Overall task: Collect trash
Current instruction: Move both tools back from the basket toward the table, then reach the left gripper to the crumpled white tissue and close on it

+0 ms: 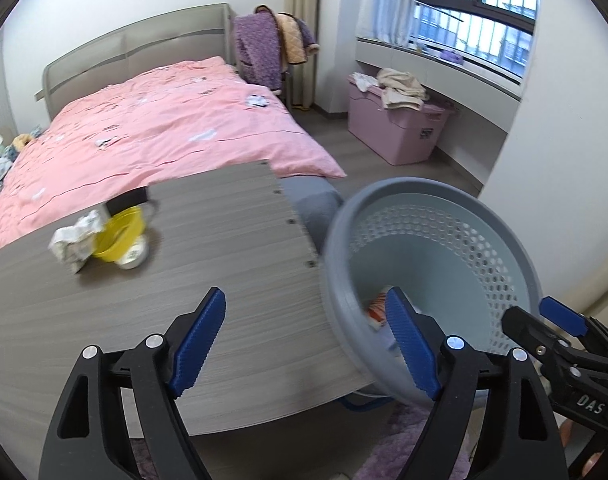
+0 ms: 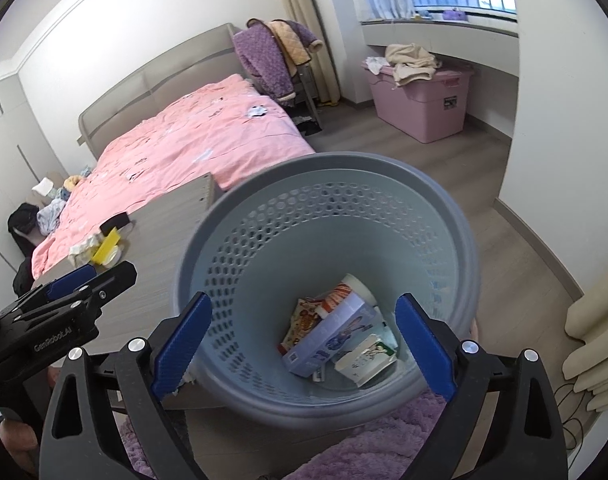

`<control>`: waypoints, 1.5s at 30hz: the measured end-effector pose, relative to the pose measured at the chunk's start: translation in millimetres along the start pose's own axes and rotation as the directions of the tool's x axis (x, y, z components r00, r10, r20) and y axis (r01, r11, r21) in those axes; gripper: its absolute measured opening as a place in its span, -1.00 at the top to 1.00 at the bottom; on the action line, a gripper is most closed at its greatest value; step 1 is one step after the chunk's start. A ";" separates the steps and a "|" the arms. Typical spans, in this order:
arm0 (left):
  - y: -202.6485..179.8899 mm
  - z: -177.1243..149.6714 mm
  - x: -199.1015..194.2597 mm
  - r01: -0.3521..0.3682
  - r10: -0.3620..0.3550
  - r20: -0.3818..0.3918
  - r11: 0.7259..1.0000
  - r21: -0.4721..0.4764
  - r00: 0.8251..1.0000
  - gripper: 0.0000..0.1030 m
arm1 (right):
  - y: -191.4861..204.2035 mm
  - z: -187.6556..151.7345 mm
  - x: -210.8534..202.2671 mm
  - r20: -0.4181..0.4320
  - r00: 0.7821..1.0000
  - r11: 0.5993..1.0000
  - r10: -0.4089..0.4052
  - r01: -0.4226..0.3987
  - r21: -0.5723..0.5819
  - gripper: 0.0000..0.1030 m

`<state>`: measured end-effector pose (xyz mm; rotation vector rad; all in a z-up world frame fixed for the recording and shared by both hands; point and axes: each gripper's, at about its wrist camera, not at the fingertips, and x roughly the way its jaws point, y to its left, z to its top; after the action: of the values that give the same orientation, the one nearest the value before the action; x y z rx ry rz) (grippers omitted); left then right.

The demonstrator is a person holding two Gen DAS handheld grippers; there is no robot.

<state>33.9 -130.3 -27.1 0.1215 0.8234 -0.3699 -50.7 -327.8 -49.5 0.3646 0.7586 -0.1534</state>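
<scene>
Right wrist view: the right gripper has its fingers wide apart, clamped on nothing, and hangs directly over the mouth of the gray basket. The basket appears to stand on the floor at the tabletop's near corner, touching or just beside its edge. Inside, at the bottom, lie a blue-and-white carton, a white cup and several wrappers.

Left wrist view: the left gripper also has its fingers apart and empty. It hovers over the near part of the tabletop, with the basket at 3 o'clock. Remaining trash sits at 11 o'clock, well apart from the fingers: a crumpled paper touching a yellow cup that lies on its side, with a small black item just behind them. Beyond the tabletop is the bed.

Step in hand, as judged: part of the trash is already binned; the tabletop pile is not yet collected. The next move calls for advancing the left gripper toward 11 o'clock, closing on the paper or cup, then carrying it to 3 o'clock over the basket.
</scene>
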 end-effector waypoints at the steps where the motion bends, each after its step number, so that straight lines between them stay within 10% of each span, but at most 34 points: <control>1: 8.6 -1.6 -2.1 -0.013 0.013 0.004 1.000 -0.013 1.000 -0.52 | 5.2 -0.5 -0.1 -0.001 1.000 1.000 0.007 -0.007 -0.007 -0.78; 26: 192.7 6.2 -4.0 -0.235 0.245 0.016 0.943 -0.235 0.969 -0.52 | 152.4 0.8 52.0 -0.115 0.983 0.950 0.143 -0.169 -0.262 -0.83; 45: 238.2 39.4 58.4 -0.182 0.177 -0.041 0.954 -0.238 0.983 -0.52 | 194.1 10.0 104.1 -0.197 0.964 0.931 0.177 -0.230 -0.285 -0.88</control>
<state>184.9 65.3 -52.1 -0.0270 0.8632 -0.0957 82.1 -152.3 -63.4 0.1596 0.8914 0.1939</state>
